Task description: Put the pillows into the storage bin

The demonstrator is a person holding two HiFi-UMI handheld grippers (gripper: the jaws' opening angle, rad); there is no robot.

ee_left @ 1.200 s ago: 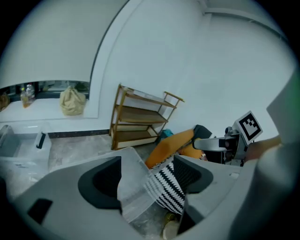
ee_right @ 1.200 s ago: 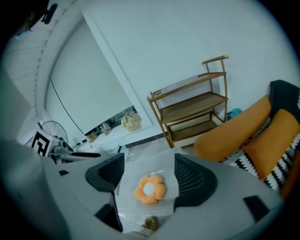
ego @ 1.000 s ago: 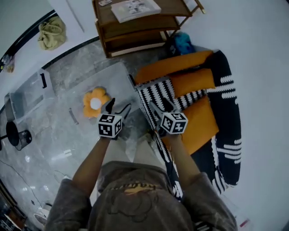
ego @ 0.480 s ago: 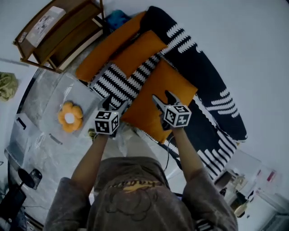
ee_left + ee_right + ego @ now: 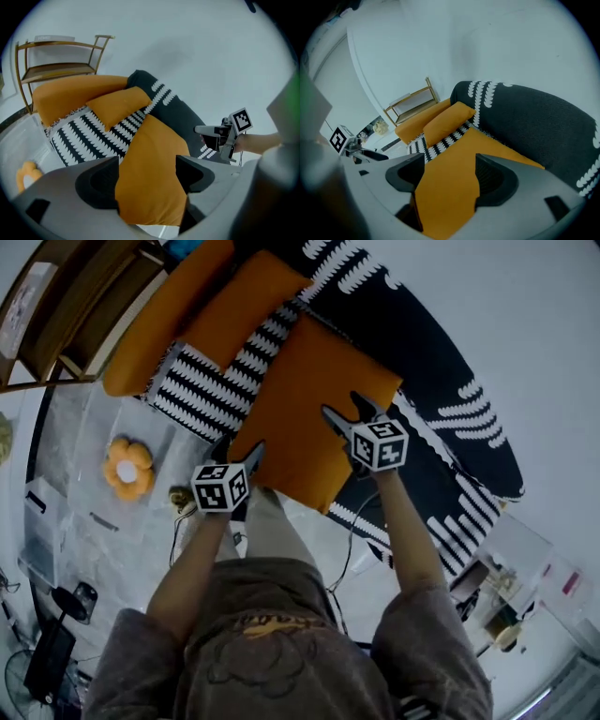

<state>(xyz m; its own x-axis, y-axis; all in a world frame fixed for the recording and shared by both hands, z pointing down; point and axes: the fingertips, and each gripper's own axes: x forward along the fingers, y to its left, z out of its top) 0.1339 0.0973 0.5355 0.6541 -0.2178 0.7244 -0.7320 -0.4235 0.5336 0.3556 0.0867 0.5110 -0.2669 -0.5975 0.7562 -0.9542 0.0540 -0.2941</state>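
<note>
A large orange pillow lies on the black sofa, its near corner hanging toward me. My left gripper is at its near left edge. Its jaws have just been opening, and in the left gripper view the left gripper stands open with the pillow's corner between the fingers. My right gripper is open over the pillow's right edge, and the right gripper view shows the orange cloth between its jaws. An orange flower pillow lies in the clear storage bin on the floor at left.
A striped black-and-white pillow, a smaller orange pillow and a long orange cushion lie further along the sofa. A wooden shelf stands beyond them. A cable trails on the floor near my legs.
Both grippers have swung away from the bin and the striped pillow to either side of the large orange pillow. The left jaws stand wider.
</note>
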